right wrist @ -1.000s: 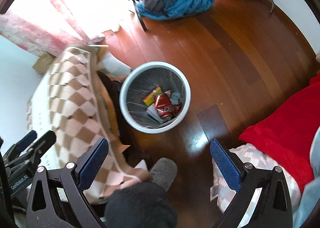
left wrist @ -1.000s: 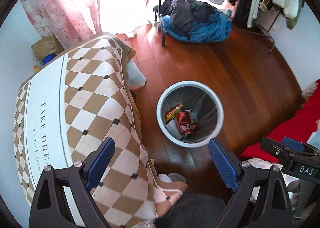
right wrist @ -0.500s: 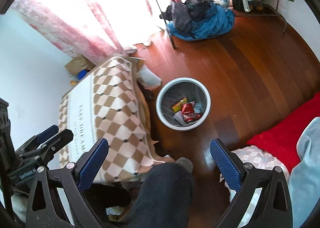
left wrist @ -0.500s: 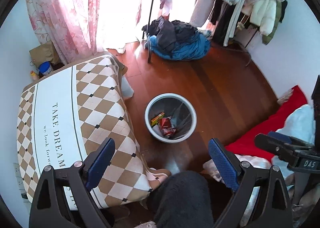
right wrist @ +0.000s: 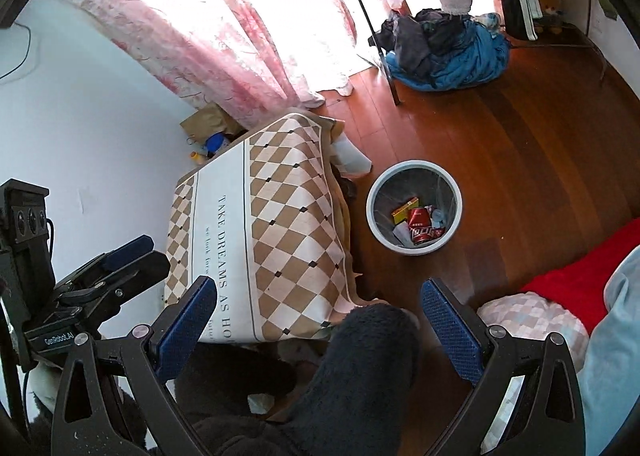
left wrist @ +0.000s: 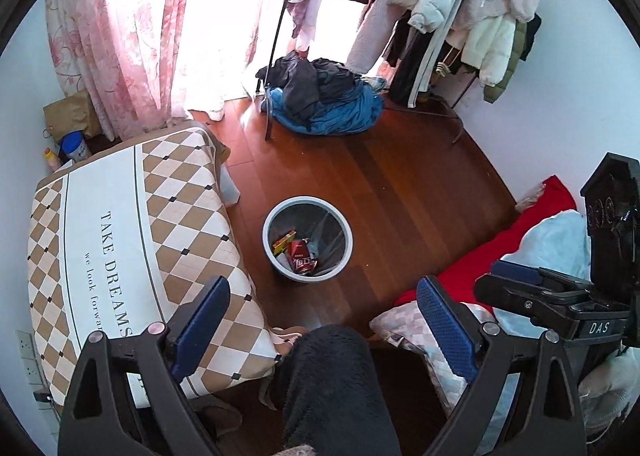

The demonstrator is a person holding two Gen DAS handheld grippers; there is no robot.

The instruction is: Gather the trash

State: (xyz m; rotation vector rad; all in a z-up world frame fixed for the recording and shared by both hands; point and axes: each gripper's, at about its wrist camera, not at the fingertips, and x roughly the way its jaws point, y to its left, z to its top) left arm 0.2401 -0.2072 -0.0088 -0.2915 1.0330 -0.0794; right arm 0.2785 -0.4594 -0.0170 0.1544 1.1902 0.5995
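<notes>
Both grippers have risen, bin now smaller, farther | left gripper (left wrist: 322, 320) wide, empty | right gripper (right wrist: 318, 316) wide, empty | trash bin (left wrist: 276, 256) on floor right of table (left wrist: 100, 216) | red can (left wrist: 301, 255) inside: light, dentable, probably slick; grip mid-body

Wood floor (left wrist: 400, 184): trash bin (left wrist: 307, 276), clothes heap (left wrist: 320, 104), possibly blankets.

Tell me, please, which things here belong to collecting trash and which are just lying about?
Job: bin on the floor; red can and yellow box inside it.

Lying about: checked cloth, blue clothes pile, coats on the rack, red blanket, curtain.
</notes>
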